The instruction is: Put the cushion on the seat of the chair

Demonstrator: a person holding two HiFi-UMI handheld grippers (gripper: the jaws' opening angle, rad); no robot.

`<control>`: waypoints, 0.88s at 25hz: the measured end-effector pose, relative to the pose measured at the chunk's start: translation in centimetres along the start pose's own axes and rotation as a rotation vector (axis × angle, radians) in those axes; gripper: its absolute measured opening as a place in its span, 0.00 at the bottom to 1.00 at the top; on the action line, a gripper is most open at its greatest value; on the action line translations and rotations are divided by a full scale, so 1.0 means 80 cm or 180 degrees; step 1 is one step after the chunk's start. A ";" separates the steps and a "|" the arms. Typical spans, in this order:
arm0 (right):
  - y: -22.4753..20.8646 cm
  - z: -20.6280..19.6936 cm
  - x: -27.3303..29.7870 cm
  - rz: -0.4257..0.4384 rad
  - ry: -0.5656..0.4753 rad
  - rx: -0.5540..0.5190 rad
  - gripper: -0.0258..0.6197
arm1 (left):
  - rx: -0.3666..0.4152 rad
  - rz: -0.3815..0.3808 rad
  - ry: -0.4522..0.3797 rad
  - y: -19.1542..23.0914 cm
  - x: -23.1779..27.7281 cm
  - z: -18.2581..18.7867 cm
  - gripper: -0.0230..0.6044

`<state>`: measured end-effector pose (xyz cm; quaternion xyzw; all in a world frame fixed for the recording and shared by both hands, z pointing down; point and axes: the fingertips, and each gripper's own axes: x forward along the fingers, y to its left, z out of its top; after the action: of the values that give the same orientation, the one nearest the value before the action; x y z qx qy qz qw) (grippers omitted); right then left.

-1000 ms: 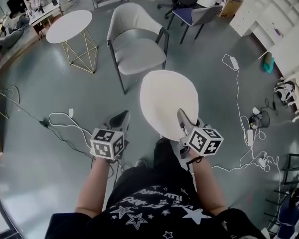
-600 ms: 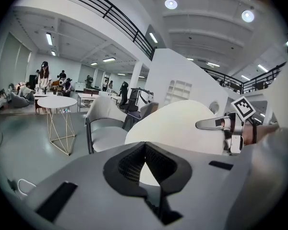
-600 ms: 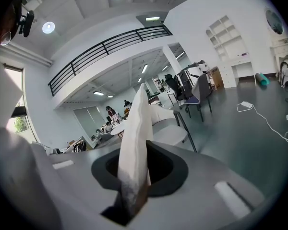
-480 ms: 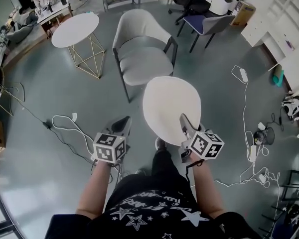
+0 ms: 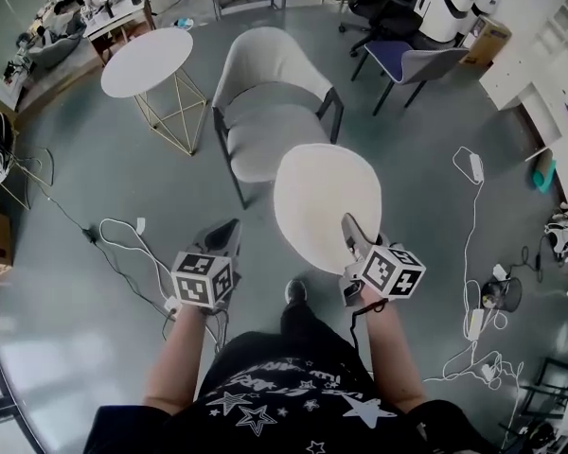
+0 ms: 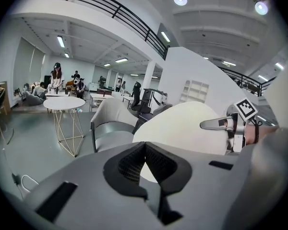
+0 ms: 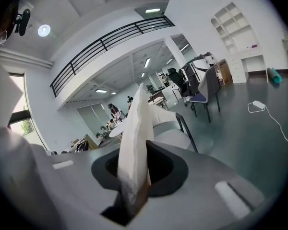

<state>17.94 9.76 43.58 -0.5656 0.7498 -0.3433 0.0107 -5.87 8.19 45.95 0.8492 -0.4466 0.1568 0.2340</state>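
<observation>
A round flat white cushion (image 5: 324, 200) hangs in the air in the head view, with my right gripper (image 5: 352, 238) shut on its near edge. The right gripper view shows the cushion (image 7: 137, 128) edge-on, pinched between that gripper's (image 7: 133, 186) pads. Just ahead stands a light grey chair (image 5: 265, 112) with dark legs, its seat (image 5: 260, 145) bare; the cushion's far edge overlaps the seat's front in this view. My left gripper (image 5: 224, 238) is to the cushion's left, shut and holding nothing. In the left gripper view the jaws of my left gripper (image 6: 145, 146) meet, with the chair (image 6: 110, 128) and cushion (image 6: 182, 128) beyond.
A round white side table (image 5: 147, 61) on gold wire legs stands left of the chair. A blue-seated chair (image 5: 412, 64) is at the back right. Cables (image 5: 123, 239) trail over the grey floor at left, and more cables (image 5: 473, 253) at right. People sit at desks far back left.
Both grippers and the cushion have come forward toward the chair, which now sits nearer and lower in the head view. The right grip on the cushion is unchanged.
</observation>
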 end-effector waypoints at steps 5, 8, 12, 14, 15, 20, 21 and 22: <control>-0.032 0.037 0.031 0.0167 0.0049 -0.0015 0.13 | 0.0072 0.0144 0.0005 -0.011 0.051 0.022 0.05; -0.049 0.056 0.052 0.0269 0.0070 -0.0020 0.13 | 0.0161 0.0253 -0.0036 -0.015 0.069 0.038 0.05; -0.054 0.060 0.081 0.0345 0.0152 0.0019 0.13 | 0.0236 0.0396 -0.0045 -0.008 0.075 0.048 0.05; -0.049 0.055 0.094 0.0389 0.0239 -0.0001 0.13 | 0.0220 0.0456 0.0003 0.001 0.076 0.045 0.05; -0.046 0.052 0.100 0.0420 0.0283 -0.0005 0.13 | 0.0208 0.0480 0.0032 0.007 0.077 0.043 0.05; -0.038 0.046 0.137 0.0475 0.0470 0.0068 0.13 | 0.0130 0.0455 0.0173 0.041 0.101 0.036 0.05; -0.036 0.047 0.145 0.0452 0.0486 0.0066 0.13 | 0.0146 0.0441 0.0223 0.049 0.108 0.035 0.05; -0.034 0.049 0.154 0.0421 0.0489 0.0060 0.13 | 0.0181 0.0449 0.0280 0.060 0.115 0.035 0.05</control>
<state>17.38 -3.09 46.64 -0.4867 0.7809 -0.3912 -0.0189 -4.61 -2.00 49.18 0.8143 -0.4899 0.2226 0.2175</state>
